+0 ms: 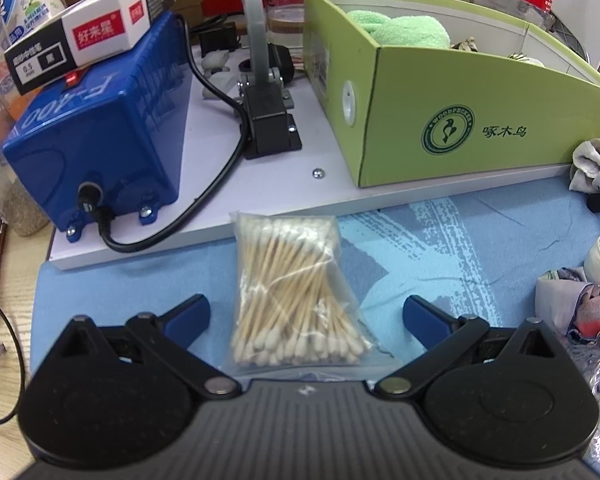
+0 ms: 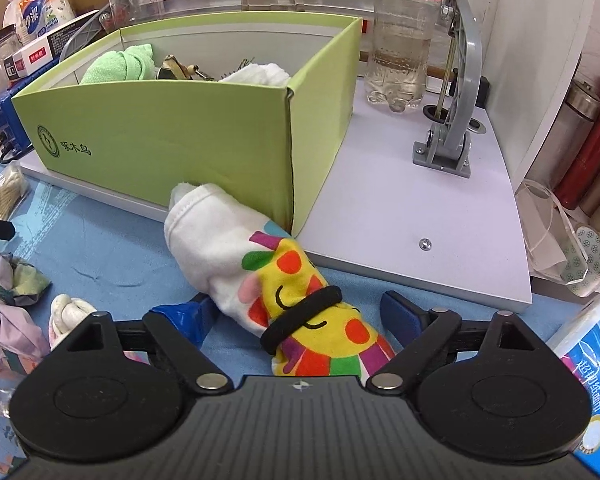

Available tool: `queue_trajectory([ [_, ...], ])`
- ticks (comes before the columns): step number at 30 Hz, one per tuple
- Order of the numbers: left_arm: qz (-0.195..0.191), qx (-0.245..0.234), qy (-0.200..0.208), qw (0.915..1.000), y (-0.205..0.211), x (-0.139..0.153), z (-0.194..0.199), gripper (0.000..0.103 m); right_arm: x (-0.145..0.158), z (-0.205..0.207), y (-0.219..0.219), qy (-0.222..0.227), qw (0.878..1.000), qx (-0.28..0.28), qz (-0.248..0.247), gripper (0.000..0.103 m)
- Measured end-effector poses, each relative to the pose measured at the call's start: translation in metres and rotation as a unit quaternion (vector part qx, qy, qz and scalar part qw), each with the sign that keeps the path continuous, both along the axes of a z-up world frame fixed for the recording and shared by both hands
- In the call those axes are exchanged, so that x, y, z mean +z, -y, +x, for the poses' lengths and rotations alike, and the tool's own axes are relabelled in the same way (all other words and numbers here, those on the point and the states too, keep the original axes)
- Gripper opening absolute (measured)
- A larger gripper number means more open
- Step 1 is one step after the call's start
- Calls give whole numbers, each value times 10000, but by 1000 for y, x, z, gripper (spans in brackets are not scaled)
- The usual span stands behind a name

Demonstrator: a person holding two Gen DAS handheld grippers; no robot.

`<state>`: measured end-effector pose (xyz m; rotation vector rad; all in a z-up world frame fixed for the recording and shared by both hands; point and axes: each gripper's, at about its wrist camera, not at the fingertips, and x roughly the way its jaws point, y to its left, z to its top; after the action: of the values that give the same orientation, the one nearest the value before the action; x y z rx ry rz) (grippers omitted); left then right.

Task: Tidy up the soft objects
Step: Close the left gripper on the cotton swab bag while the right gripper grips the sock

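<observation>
Green box [image 2: 172, 136]: upper left of the right wrist view, already holding a green cloth [image 2: 120, 65] and a white cloth [image 2: 260, 74].
Left to sort: the banded sock bundle [image 2: 268, 280], a pale rolled sock [image 2: 66, 310] and crumpled fabric [image 2: 8, 280] on the blue tabletop [image 2: 112, 248].
Right tool [image 2: 296, 316]: spread wide, straddling the sock bundle at lower centre, seemingly no pinch.
Left tool [image 1: 306, 316]: spread, empty, astride a cotton swab bag [image 1: 296, 288].

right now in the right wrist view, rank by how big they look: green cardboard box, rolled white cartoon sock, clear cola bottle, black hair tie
1. green cardboard box, clearly the largest
2. and 3. rolled white cartoon sock and clear cola bottle: similar in the picture; the sock lies nearer the camera, so unranked
4. black hair tie around the sock, smallest
</observation>
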<state>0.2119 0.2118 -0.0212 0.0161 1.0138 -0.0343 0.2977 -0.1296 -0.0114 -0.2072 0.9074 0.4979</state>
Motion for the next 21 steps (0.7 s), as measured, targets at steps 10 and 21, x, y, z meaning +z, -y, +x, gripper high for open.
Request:
queue_trajectory([
  [10,-3,-40,92,9999,0,0,-2,102,-2,-7,2,189,9997,-136,74,78],
  [21,-12,-30,186,9998,2,0,-6,102,-2,-9,8,193,9998,-60,86,81],
])
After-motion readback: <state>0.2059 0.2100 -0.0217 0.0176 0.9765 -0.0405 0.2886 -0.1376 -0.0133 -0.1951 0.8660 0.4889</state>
